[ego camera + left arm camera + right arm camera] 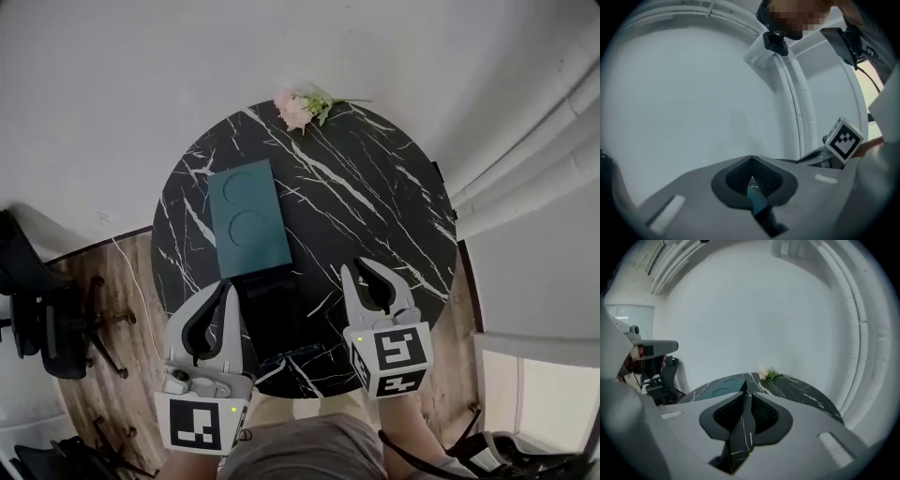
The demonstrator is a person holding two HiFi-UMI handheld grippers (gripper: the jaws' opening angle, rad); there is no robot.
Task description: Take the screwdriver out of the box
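Note:
A teal box point(248, 220) lies on the round black marble table point(375, 187), with a dark open part point(272, 319) joined to its near end. I cannot make out a screwdriver. My left gripper point(228, 285) hangs over the table's near left, beside the dark part, and its tips meet with nothing held. In the left gripper view the left gripper point(751, 160) points at a white wall. My right gripper point(353, 267) hovers to the right of the box, open by a narrow slit and empty. In the right gripper view the right gripper point(746, 391) faces the box point(719, 385).
A pink flower sprig point(305, 105) lies at the table's far edge. Black office chairs point(47, 319) stand on the wood floor at the left. White pipes point(525, 159) run along the wall on the right. A person stands near the wall in the left gripper view.

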